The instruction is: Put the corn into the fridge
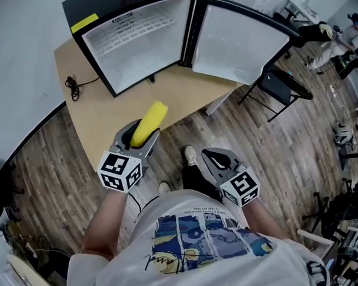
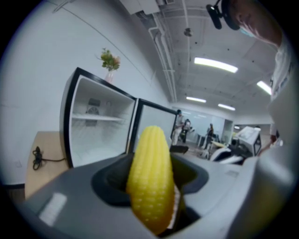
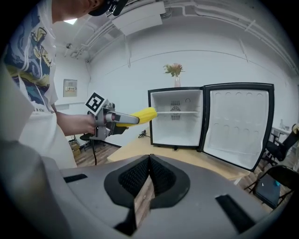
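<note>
Right tool (image 1: 214,158) was held over the wood floor (image 1: 268,159), jaws shut together and empty. Left tool (image 1: 142,141) was clamped on the corn cob (image 1: 150,123), which stuck out past the jaws above the worktop's (image 1: 101,113) near edge. Farther back on the worktop stood the mini fridge (image 1: 136,46), its door (image 1: 237,45) swung wide open.

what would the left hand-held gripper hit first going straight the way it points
Probably the open fridge, near its hinge side, corn tip first. Depth is unclear; the table could come sooner.
</note>
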